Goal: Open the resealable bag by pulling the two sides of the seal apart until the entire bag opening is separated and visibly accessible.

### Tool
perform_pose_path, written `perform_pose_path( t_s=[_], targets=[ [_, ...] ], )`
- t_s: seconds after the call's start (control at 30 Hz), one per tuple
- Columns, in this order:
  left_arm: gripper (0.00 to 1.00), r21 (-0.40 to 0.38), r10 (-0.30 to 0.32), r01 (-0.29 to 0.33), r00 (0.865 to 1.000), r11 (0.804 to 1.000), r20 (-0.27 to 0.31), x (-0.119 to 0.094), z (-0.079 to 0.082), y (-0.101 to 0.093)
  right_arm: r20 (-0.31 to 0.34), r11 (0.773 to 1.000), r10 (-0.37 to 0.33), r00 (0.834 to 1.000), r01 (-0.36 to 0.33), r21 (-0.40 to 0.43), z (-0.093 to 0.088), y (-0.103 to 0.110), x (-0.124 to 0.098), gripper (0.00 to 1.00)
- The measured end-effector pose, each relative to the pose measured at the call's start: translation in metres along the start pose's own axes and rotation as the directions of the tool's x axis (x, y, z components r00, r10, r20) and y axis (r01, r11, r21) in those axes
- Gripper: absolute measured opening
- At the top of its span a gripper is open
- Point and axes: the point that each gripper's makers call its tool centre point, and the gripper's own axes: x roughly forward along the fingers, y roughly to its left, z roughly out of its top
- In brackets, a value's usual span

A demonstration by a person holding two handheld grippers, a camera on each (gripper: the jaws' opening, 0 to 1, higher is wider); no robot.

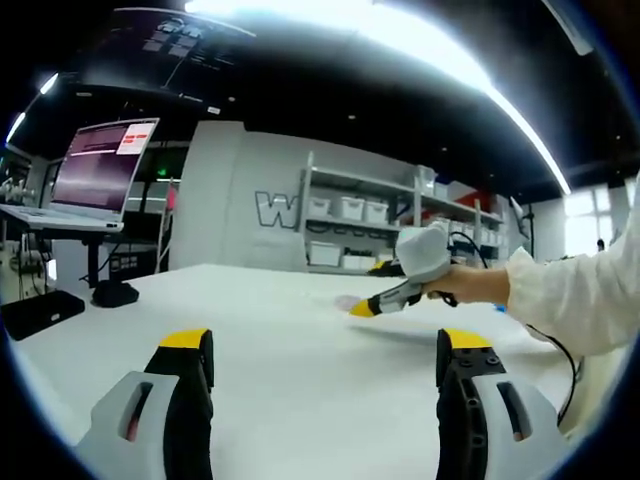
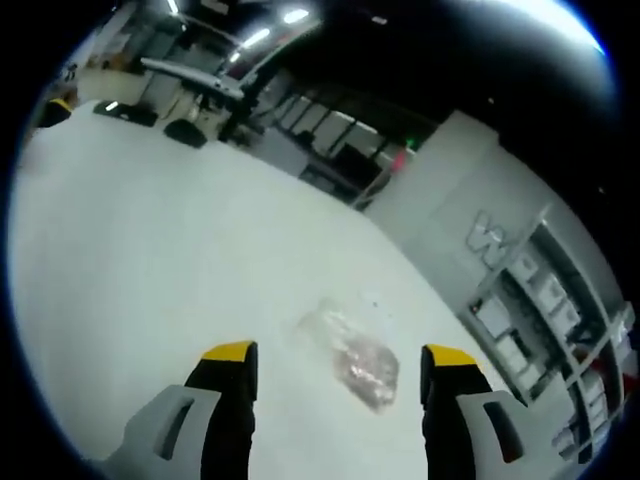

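Observation:
A clear resealable bag with pinkish contents lies flat on the white table, just ahead of my right gripper. That gripper is open, its yellow-tipped jaws standing either side of the bag and above it. In the left gripper view the bag is a faint pale patch on the table, far ahead. My left gripper is open and holds nothing. The right gripper comes in from the right there, held by a hand in a white sleeve, its tips near the bag.
An open laptop stands on a raised stand at the left. A black block and a dark base sit at the table's left edge. White shelves with bins stand behind the table.

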Motion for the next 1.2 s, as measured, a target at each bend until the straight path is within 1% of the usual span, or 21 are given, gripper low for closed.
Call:
perform_pose_path(
  t_s=[0.2, 0.33, 0.67, 0.73, 0.9, 1.2],
  targets=[
    [0.91, -0.005, 0.002, -0.002, 1.000, 1.000, -0.001, -0.001, -0.001, 0.001, 0.001, 1.000, 0.002, 1.000, -0.002, 0.025, 0.002, 0.002, 0.006, 0.64],
    [0.91, -0.006, 0.000, 0.000, 1.000, 1.000, 0.002, -0.001, 0.000, 0.002, -0.004, 0.999, 0.003, 1.000, -0.003, 0.048, -0.001, 0.004, 0.011, 0.62],
    [0.91, -0.007, -0.003, 0.003, 1.000, 1.000, 0.000, 0.001, -0.001, 0.003, -0.025, 0.999, -0.009, 1.000, 0.010, 0.030, -0.007, 0.003, 0.017, 0.60],
    [0.91, -0.008, -0.004, 0.004, 1.000, 1.000, 0.000, 0.001, -0.001, 0.003, -0.031, 1.000, -0.007, 1.000, 0.008, 0.019, -0.008, 0.003, 0.018, 0.58],
    [0.91, -0.009, -0.006, 0.006, 1.000, 1.000, -0.001, 0.001, -0.002, 0.002, -0.026, 1.000, -0.011, 1.000, 0.011, 0.004, -0.003, 0.002, 0.022, 0.56],
    [0.91, -0.015, -0.018, 0.018, 1.000, 1.000, 0.000, 0.002, -0.004, -0.001, -0.027, 1.000, 0.002, 1.000, -0.002, -0.018, 0.002, 0.008, 0.028, 0.55]
  ],
)
